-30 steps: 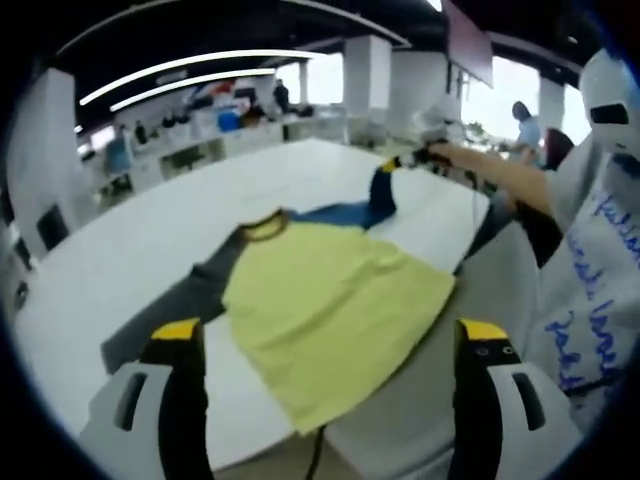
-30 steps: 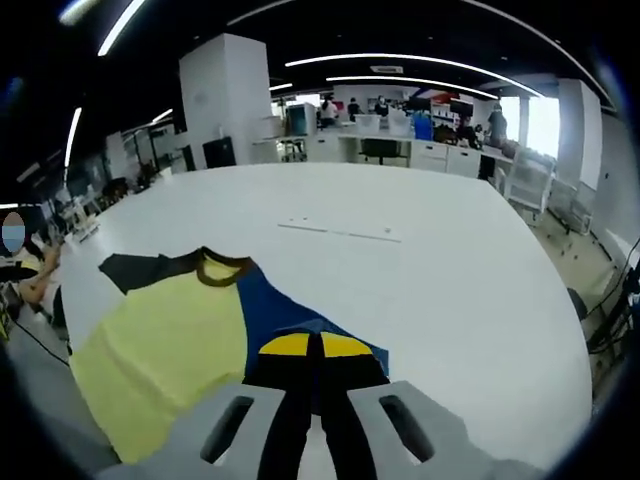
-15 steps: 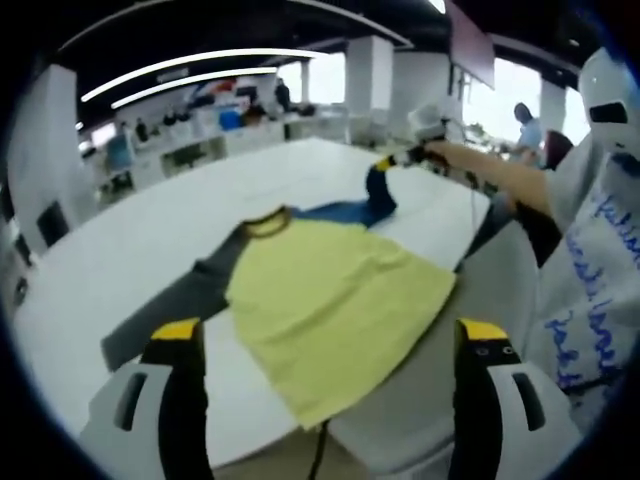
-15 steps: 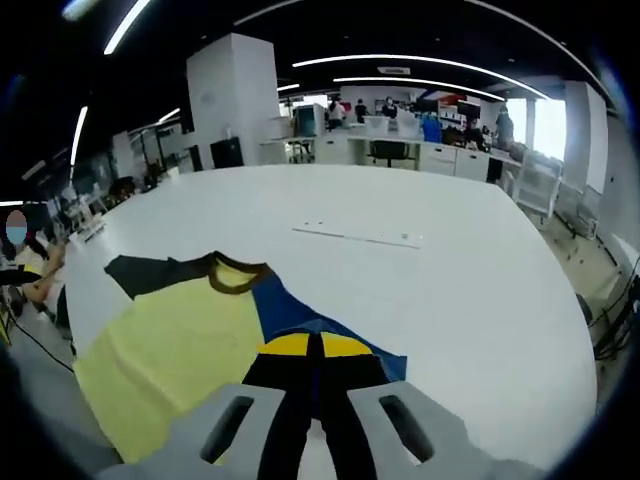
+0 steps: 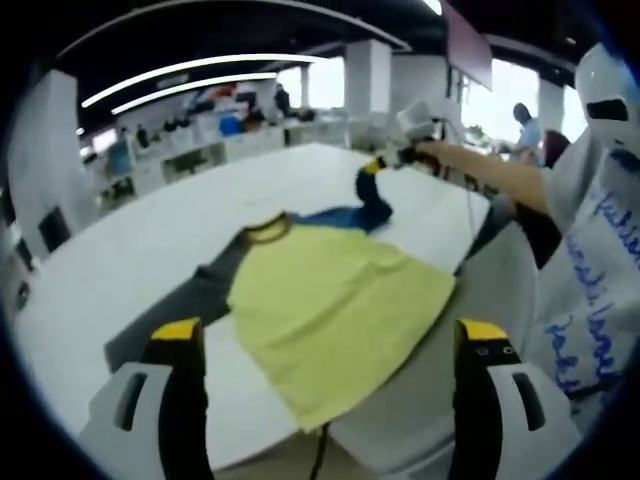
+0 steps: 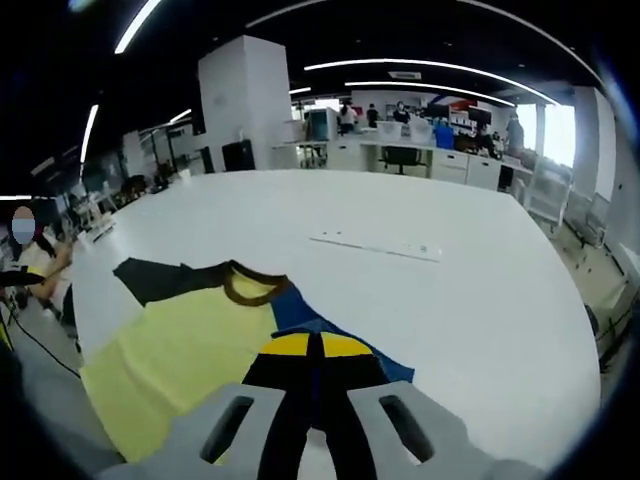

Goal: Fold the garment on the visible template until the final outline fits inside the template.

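A yellow shirt (image 5: 335,305) with a brown collar, a grey sleeve (image 5: 190,300) and a blue sleeve (image 5: 355,210) lies spread on the white table (image 5: 130,240). In the left gripper view my left gripper (image 5: 325,340) stands open near the shirt's hem, holding nothing. Across the table my right gripper (image 5: 385,163) lifts the blue sleeve's end. In the right gripper view the right gripper (image 6: 313,347) is shut on the blue sleeve (image 6: 300,320), with the yellow body (image 6: 175,365) and dark sleeve (image 6: 155,280) to its left.
A faint line of marks (image 6: 375,245) runs across the white table (image 6: 400,200) beyond the shirt. A person's arm (image 5: 490,180) and white clothing (image 5: 590,270) are at the right of the left gripper view. Desks and people stand far behind.
My right gripper has raised the blue sleeve's end a little higher and further over the table. The left gripper stays open in place.
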A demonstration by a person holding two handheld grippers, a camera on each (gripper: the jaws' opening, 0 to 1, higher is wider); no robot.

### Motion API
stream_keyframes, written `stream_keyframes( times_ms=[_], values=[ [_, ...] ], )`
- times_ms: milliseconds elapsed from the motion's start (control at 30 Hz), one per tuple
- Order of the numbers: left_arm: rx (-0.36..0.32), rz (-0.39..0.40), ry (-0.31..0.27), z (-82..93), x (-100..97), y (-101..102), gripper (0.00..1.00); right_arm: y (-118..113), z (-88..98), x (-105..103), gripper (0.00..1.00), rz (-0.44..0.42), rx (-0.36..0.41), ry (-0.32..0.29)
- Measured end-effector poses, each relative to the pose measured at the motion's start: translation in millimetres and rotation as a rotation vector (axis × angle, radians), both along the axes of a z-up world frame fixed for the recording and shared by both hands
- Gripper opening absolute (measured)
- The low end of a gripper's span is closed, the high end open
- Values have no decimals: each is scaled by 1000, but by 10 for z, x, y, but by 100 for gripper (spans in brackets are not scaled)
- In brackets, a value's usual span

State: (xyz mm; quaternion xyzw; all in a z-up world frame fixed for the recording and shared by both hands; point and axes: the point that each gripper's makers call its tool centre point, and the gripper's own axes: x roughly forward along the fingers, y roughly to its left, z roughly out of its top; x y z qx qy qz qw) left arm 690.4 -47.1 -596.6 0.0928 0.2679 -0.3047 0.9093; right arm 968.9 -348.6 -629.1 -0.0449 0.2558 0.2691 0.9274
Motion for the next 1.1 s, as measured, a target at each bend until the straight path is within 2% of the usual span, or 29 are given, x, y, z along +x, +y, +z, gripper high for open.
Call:
stream_keyframes(
  times_ms=[367, 600, 1100],
  values=[
    [4, 0, -3, 9, -33, 10, 99, 420, 47, 56, 1, 65, -3, -4],
    [-10, 23, -10, 18, -26, 42, 99, 698, -29, 38, 1, 110, 3, 12],
    [-34, 54, -5, -18, -70, 127, 99, 1257, -64, -45, 1, 200, 21, 26]
  ],
)
